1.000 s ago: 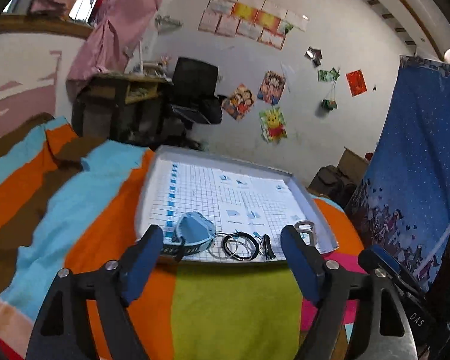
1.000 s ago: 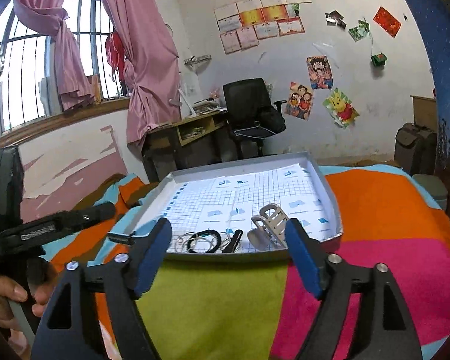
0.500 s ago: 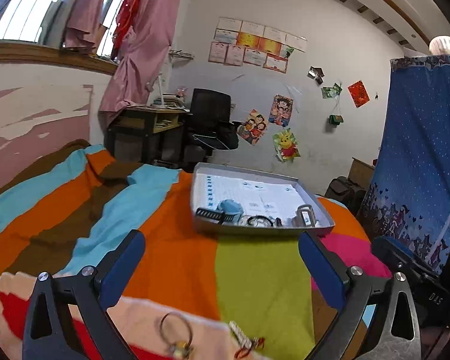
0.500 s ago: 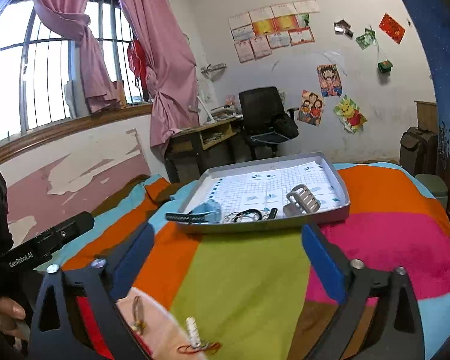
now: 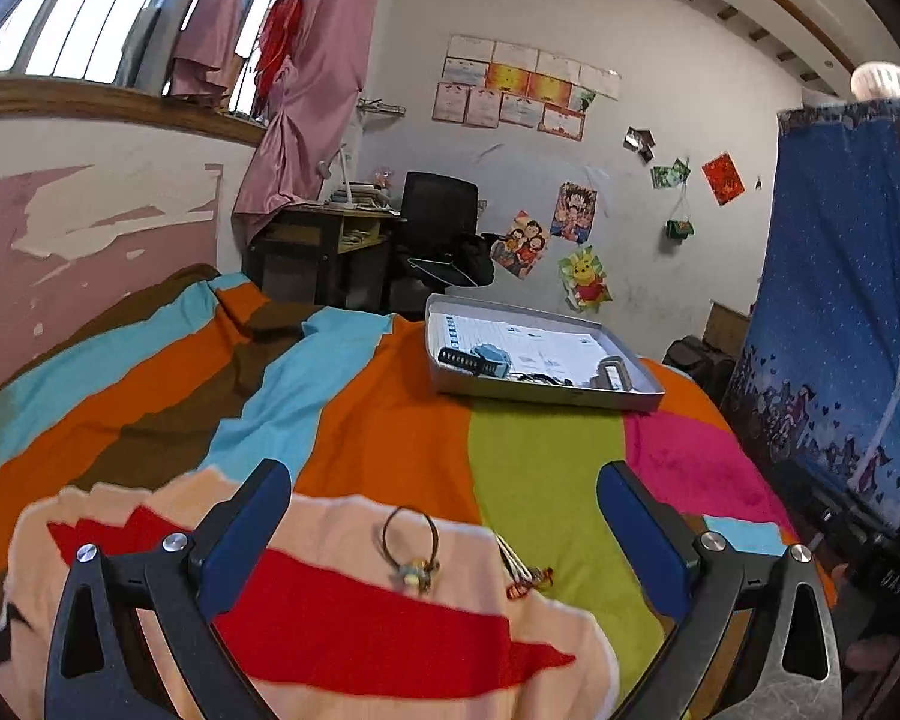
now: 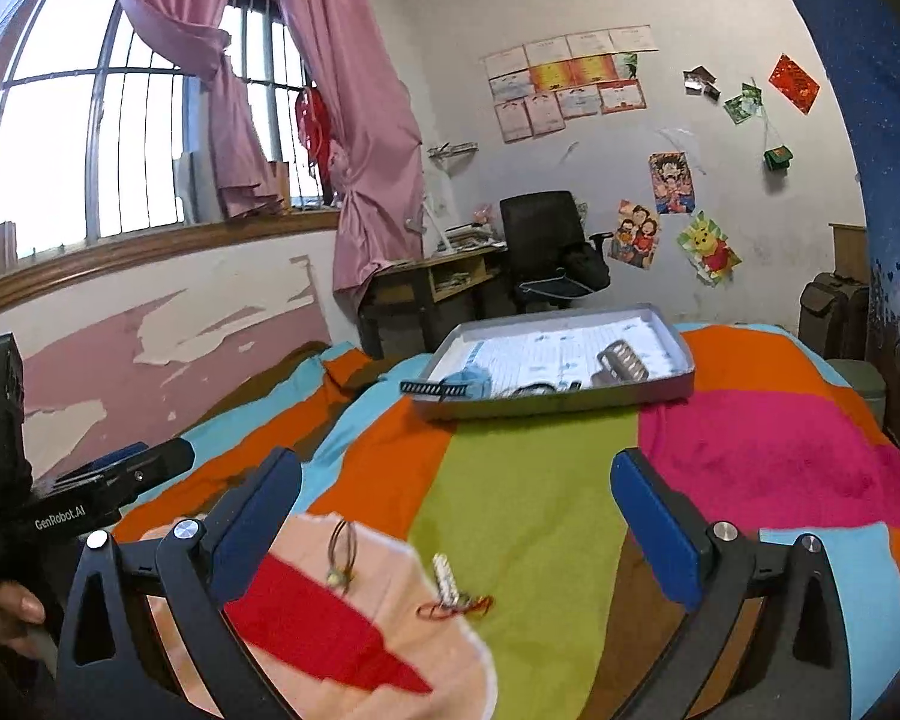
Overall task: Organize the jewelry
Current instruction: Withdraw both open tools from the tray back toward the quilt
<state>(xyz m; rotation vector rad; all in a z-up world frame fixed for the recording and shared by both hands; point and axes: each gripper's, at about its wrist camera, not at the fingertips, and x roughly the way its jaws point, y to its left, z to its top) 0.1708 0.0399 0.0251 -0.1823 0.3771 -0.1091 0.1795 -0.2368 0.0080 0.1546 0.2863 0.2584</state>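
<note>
A grey tray (image 5: 546,391) (image 6: 570,402) lies far ahead on the striped bed. It holds a blue watch (image 5: 486,357) (image 6: 471,381), dark hair ties (image 5: 537,378) (image 6: 537,389) and a grey hair claw (image 5: 615,369) (image 6: 621,363). Near me on the blanket lie a dark ring bracelet with a charm (image 5: 411,543) (image 6: 341,552) and a white bead piece with red cord (image 5: 522,573) (image 6: 450,591). My left gripper (image 5: 444,516) is open and empty, just behind the bracelet. My right gripper (image 6: 456,516) is open and empty above the bead piece.
The bed's colourful striped blanket (image 5: 540,468) fills the foreground. A desk (image 5: 324,240) and black chair (image 5: 438,222) stand behind the tray. A blue curtain (image 5: 834,312) hangs on the right. The left gripper's body (image 6: 90,498) shows at the right wrist view's left edge.
Both grippers have pulled back from the tray toward the bed's near end. The tray now looks small and far. The bracelet and bead piece have come into view between the fingers.
</note>
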